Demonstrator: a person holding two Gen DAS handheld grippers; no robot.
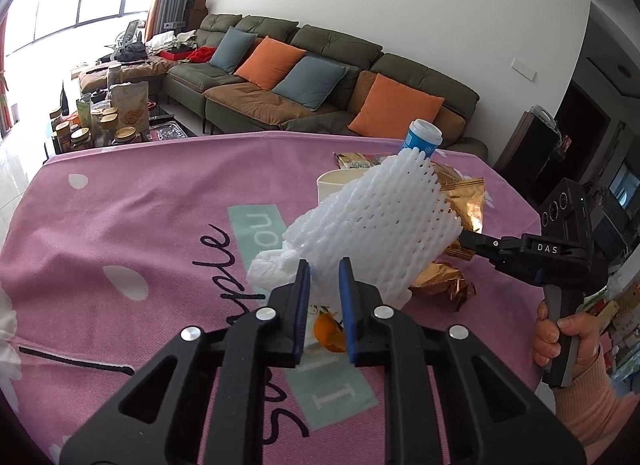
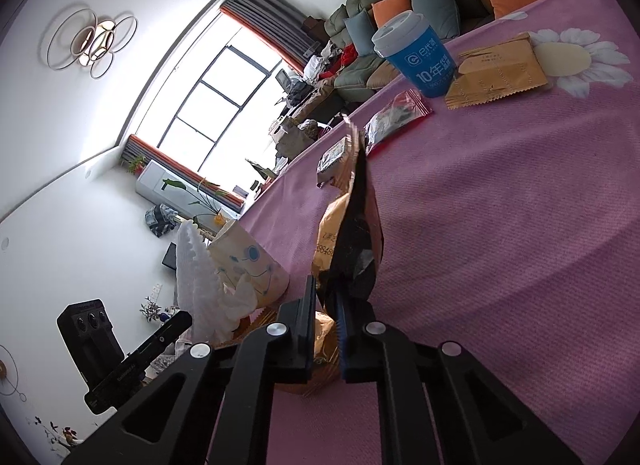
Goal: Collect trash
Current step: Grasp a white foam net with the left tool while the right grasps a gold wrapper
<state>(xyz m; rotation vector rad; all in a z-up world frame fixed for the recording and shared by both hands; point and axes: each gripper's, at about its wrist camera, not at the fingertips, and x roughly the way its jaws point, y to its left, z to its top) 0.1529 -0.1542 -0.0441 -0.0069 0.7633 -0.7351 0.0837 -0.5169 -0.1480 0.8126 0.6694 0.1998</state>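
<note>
A white foam net sleeve [image 1: 372,225] tilts up off the pink tablecloth [image 1: 140,225], and my left gripper [image 1: 325,289] is shut on its lower edge. A crumpled tissue [image 1: 272,269] lies just left of it and an orange peel [image 1: 330,331] below the fingers. In the right wrist view my right gripper [image 2: 326,305] is shut on a gold and black snack wrapper [image 2: 352,233] that stands up between its pads. From the left wrist view the right gripper [image 1: 480,243] reaches in behind the net, held by a hand [image 1: 560,337]. The foam net [image 2: 196,277] shows at the left.
A blue cup with a white lid [image 2: 416,57], tan packets [image 2: 496,73], a red and silver wrapper [image 2: 396,113] and a small packet [image 2: 334,157] lie farther along the table. A cream paper cup [image 1: 340,185] and crumpled gold wrappers [image 1: 444,283] sit by the net. A sofa [image 1: 320,77] stands behind.
</note>
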